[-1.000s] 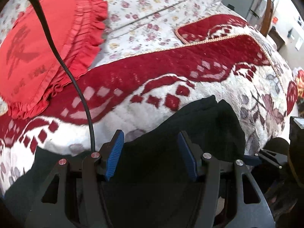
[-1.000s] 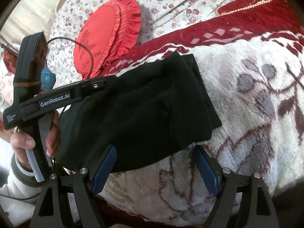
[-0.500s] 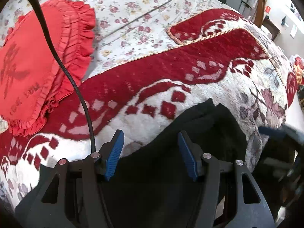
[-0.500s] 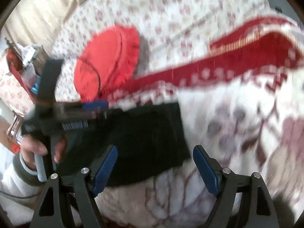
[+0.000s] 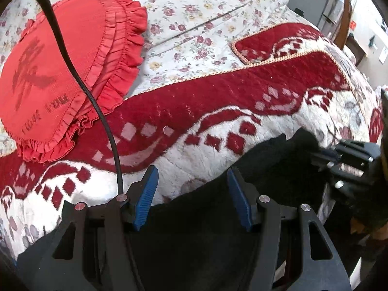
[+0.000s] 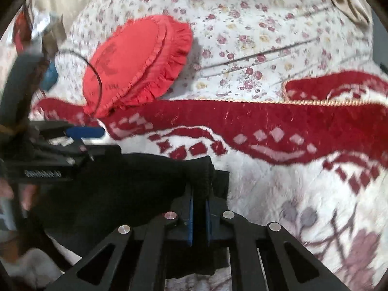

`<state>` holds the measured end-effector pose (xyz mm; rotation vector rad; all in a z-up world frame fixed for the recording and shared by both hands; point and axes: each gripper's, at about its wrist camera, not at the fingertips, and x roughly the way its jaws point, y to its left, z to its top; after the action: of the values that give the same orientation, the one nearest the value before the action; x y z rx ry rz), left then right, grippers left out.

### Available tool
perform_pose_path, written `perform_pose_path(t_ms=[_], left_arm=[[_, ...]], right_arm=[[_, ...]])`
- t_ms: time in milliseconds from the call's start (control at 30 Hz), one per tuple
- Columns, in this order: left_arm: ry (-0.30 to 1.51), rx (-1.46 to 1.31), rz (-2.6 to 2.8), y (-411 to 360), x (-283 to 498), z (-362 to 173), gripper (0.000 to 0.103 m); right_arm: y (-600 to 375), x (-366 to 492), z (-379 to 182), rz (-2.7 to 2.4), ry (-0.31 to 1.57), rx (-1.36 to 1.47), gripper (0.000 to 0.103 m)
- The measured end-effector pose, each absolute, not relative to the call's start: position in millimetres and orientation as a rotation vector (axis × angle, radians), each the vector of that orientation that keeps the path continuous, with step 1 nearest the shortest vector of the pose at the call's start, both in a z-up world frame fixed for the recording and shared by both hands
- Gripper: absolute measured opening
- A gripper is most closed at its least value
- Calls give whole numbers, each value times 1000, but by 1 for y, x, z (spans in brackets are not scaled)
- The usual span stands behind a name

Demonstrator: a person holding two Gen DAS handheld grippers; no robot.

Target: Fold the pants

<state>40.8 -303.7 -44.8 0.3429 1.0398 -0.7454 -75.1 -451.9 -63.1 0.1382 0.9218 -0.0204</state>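
Black folded pants (image 5: 194, 230) lie on a red-and-white blanket (image 5: 218, 101) at the near edge of the bed. My left gripper (image 5: 192, 172) stands open over the pants' far edge, its blue pads (image 5: 148, 191) wide apart and pressing on nothing. My right gripper (image 6: 198, 194) is shut on a bunched corner of the pants (image 6: 121, 181), black cloth pinched between its blue pads. The right gripper (image 5: 339, 160) also shows blurred at the right of the left wrist view. The left gripper (image 6: 84, 132) appears at the left of the right wrist view.
A red heart-shaped frilled pillow (image 5: 60, 72) lies on the floral sheet (image 5: 206, 12) behind the blanket. A black cable (image 5: 80, 77) runs across it. A person's hand (image 6: 26, 196) holds the left tool, blurred. Furniture stands beyond the bed at top right.
My right gripper went from wide open to shut on the pants' corner, swinging left and rolling as it did. My left gripper stays open in almost the same place.
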Motion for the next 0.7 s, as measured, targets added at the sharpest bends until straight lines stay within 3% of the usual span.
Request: perform_pose_path(t_ms=[167,233,267,300,500,700], left_arm=[[1053,345,-761,-307,38,-48,59],[1045,360,-773,-310,35,-47,59],[1041,363,-784,-313,34,-47,59],[1038,367,-795,-316,33,-47,59],[1041,400,-875,-341,26,-56,59],[1043,518,-895,-363,22,-71,59]], right_arm=[[-469,-73,-81,-42,943,267,8],[-478,-85,-74,-67,947,314,26],[-481,-93,-69,-93,945,326,43],[-485,-103,-63,-94,931,351,46],[-474,-156,-72,110,936,581,46],[-466,-153,-98,107,986,638,46]])
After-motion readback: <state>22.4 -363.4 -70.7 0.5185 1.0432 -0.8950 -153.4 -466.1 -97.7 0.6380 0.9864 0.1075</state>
